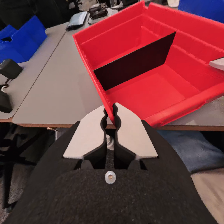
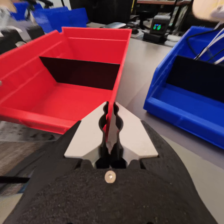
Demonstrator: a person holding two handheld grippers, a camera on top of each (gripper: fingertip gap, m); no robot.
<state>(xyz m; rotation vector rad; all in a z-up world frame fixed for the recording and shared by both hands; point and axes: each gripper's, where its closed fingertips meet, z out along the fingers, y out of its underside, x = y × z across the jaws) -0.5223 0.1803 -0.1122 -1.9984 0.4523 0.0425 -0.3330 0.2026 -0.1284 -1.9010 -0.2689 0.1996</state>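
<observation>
Left wrist view: left gripper (image 1: 110,109) pinched onto the left side wall of red bin (image 1: 151,97), near its front corner at the grey table (image 1: 58,84) edge. Black divider (image 1: 134,61) crosses the bin.

Right wrist view: right gripper (image 2: 110,106) clamps the right wall, seemingly lifted; blue bin (image 2: 181,103) beside.

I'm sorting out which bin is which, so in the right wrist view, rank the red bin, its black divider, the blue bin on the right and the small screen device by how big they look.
1. red bin
2. blue bin, cut off by the frame, so unsure
3. black divider
4. screen device, far back, so apparent size only
</observation>
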